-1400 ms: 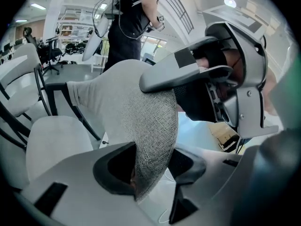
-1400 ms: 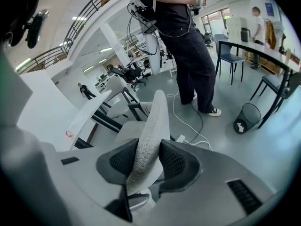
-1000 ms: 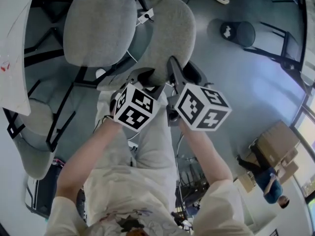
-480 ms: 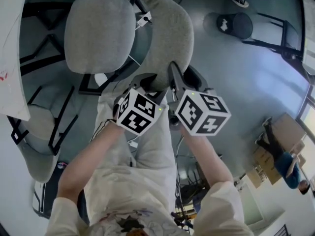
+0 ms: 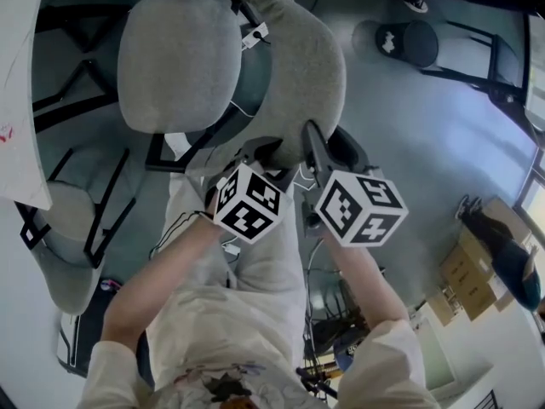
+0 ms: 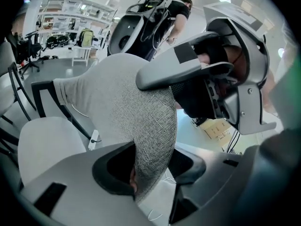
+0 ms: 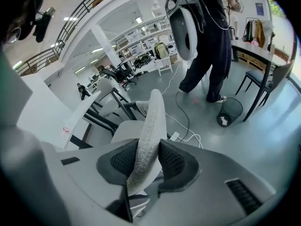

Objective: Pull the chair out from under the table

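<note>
The head camera looks steeply down from overhead, farther off than the others, and takes in the chair back (image 5: 294,66), the left tool (image 5: 268,150) and the right tool (image 5: 328,147). Each tool's camera rides just behind its own jaws (very near, wide-angle) and looks along them. The left one faces across the chair back toward the right tool. The right one faces the surface (image 7: 82,112) and the floor (image 7: 263,140). The head and right-tool views share the bin (image 7: 229,112).
</note>
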The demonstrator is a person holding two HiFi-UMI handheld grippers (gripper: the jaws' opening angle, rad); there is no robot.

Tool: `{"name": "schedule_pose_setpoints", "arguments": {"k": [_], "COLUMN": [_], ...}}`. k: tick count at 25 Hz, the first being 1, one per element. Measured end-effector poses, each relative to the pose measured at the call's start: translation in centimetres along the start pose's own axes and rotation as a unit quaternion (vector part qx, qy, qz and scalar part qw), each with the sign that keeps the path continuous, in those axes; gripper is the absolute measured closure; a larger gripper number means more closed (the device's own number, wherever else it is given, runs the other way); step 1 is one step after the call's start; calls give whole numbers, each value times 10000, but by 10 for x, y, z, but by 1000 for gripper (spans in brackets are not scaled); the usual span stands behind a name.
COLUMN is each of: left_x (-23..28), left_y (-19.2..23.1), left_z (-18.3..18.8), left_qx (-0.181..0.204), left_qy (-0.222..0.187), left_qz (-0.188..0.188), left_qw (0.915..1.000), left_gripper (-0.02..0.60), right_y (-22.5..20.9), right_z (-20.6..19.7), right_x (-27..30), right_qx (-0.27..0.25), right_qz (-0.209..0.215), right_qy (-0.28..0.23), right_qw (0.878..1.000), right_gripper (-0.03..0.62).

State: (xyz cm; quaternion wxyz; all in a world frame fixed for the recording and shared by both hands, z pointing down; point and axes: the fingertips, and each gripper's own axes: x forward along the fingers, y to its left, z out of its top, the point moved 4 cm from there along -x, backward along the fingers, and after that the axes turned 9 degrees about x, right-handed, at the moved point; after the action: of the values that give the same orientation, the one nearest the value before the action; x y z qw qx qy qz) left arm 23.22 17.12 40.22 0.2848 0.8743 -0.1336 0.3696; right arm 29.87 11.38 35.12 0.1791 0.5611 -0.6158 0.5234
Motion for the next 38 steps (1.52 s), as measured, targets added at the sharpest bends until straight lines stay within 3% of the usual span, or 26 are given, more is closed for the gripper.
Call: {"name": "schedule_pose_setpoints", "arguments": {"k": [14,24,31,38], "left_x": [27,21,16,-37], "left_y": [-46,-53,-49,-56], "left_z": [7,-4,-8,4], "left_qx": [248,353,171,-267], "left_qy": [196,234,301,-7], "left_qz": [-415,-573,-622,-650], "left_qw": [9986,9975,9975,9975], "left_gripper": [387,387,362,355], "right_y": [-45,-42,-37,-30], "right_z": [-12,-26,-29,-30], "right_x": [-34,-42,-42,-73], "right_qx": [273,432,490,575], "right_qz": [-284,-415,-403,-989], "right_qy": [58,19,130,-49], "right_qw": [9992,9982,9979,9934], "right_gripper": [468,471,467,467]}}
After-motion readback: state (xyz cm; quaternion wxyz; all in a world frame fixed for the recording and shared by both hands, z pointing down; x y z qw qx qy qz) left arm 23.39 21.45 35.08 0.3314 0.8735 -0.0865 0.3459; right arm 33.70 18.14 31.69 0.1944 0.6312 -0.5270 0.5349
